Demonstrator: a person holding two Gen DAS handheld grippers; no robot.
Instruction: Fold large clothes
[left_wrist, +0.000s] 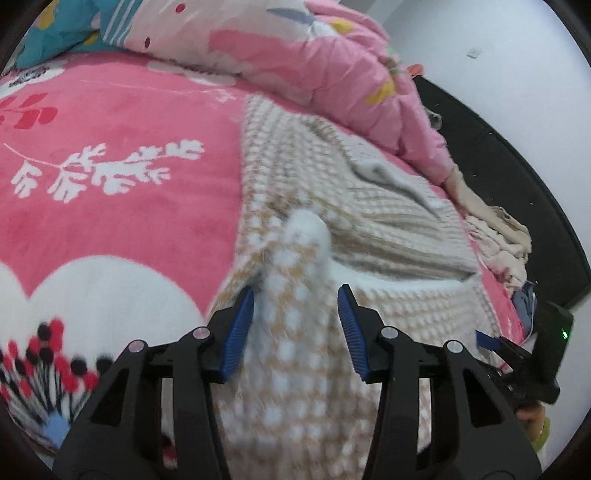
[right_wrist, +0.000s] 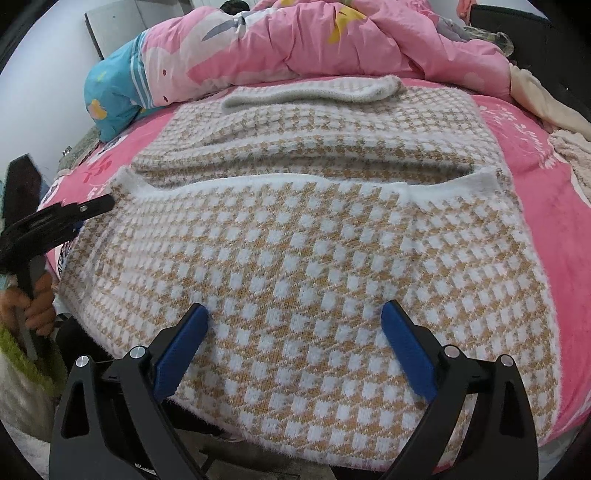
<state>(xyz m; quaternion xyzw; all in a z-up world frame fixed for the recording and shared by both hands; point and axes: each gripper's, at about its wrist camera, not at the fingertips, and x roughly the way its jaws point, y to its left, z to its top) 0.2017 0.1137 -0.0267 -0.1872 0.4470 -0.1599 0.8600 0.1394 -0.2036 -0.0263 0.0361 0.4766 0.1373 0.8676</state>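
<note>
**Checked sweater spread on the bed, left tool closing around a raised fold**

Large fuzzy knit sweater (right_wrist: 295, 251), tan-and-white check with white trim, lies across the pink plush blanket (right_wrist: 546, 177) with white leaf print that covers the bed. Its lower part reaches the near edge of the bed and drapes slightly over it. A white-trimmed edge runs across the garment's middle, and beyond that another checked layer lies flat, ending in a rolled grey-white band toward the far side.

Left gripper (left_wrist: 295, 325), black frame with blue ribbed pads: a ridge of the sweater fabric stands up between the pads at the garment's left side. The left pad (left_wrist: 238, 332) is touching the cloth. On the right pad a narrow gap seems to remain, though motion blur makes that hard to judge; a firm clamp cannot be confirmed. In the right wrist view this tool shows only as a black frame at the sweater's left margin, a hand (right_wrist: 35, 306) wrapped around its handle.

Right gripper (right_wrist: 295, 347), same build: jaws wide apart, hovering over the sweater near the bed's near edge, nothing between the pads but the flat knit beneath.

A crumpled pink quilt (right_wrist: 332, 40) with flower print is heaped along the far edge. A teal pillow (right_wrist: 110, 92) sits at the far left corner. Pale beige clothes (left_wrist: 498, 236) are bunched at the right edge.
</note>
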